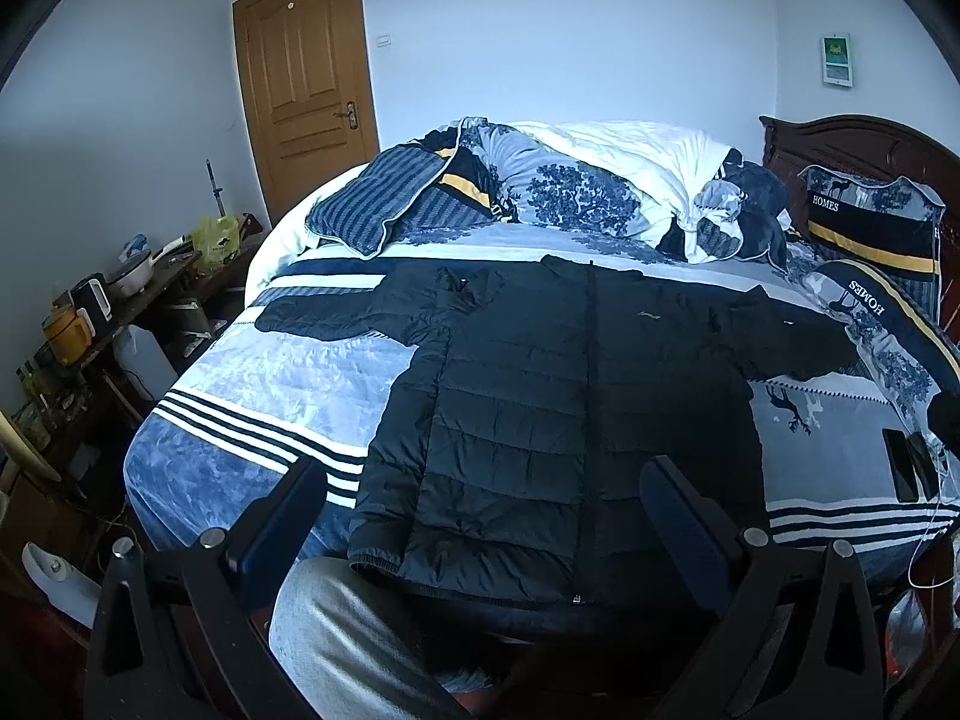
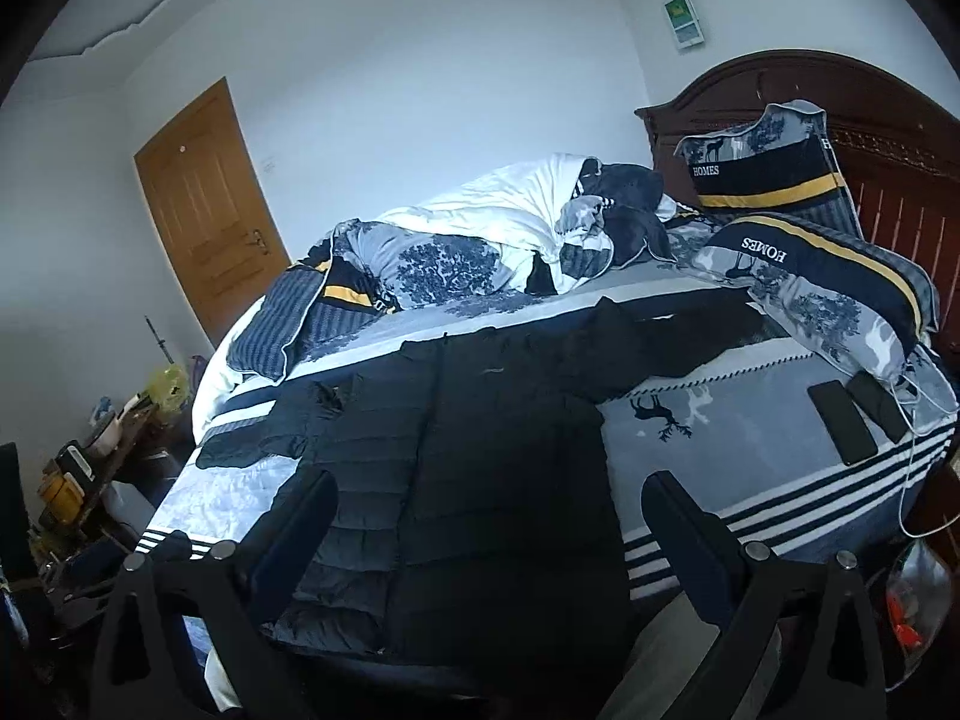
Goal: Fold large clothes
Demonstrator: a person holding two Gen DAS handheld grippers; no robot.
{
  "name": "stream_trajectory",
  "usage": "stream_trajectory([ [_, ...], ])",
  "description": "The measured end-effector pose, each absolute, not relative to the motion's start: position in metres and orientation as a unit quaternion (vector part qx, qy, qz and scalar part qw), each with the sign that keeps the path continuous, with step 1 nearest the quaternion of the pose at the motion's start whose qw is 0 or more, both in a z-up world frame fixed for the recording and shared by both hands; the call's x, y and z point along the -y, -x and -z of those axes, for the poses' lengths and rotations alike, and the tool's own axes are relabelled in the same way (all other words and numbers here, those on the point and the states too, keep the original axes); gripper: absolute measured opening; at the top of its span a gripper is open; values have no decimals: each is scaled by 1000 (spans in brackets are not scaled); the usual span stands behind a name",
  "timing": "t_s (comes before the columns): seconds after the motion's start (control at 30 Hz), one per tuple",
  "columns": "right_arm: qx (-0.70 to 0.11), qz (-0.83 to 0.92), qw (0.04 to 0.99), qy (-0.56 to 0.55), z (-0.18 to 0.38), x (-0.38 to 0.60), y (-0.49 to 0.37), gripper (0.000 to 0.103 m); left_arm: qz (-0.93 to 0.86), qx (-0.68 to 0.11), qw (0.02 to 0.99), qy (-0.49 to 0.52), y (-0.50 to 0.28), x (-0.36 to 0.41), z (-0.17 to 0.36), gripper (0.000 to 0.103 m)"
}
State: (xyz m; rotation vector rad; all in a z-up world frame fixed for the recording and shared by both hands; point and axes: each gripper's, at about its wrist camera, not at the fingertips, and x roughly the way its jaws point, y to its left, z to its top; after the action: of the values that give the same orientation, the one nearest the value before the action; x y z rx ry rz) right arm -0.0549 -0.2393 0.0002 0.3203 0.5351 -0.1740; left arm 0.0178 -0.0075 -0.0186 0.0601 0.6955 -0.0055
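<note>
A large black quilted puffer jacket (image 1: 540,396) lies spread flat on the bed, front up, zipped, both sleeves stretched out sideways, hem at the near edge. It also shows in the right wrist view (image 2: 480,468). My left gripper (image 1: 486,480) is open and empty, held above the jacket's hem at the bed's near edge. My right gripper (image 2: 492,492) is open and empty too, above the lower part of the jacket. Neither touches the cloth.
The bed (image 1: 258,396) has a blue and white striped cover. A bunched duvet (image 1: 600,180) and pillows (image 2: 810,288) lie at its far side and head. Two phones (image 2: 852,414) with cables lie right of the jacket. A cluttered side table (image 1: 120,300) stands left.
</note>
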Motion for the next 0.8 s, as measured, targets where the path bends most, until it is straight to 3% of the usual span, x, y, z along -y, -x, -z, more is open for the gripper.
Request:
stream_trajectory([
  [0.8,-273,88,944,-166,0,232,53,103,2,-342,939,-31,-17,9,15,103],
])
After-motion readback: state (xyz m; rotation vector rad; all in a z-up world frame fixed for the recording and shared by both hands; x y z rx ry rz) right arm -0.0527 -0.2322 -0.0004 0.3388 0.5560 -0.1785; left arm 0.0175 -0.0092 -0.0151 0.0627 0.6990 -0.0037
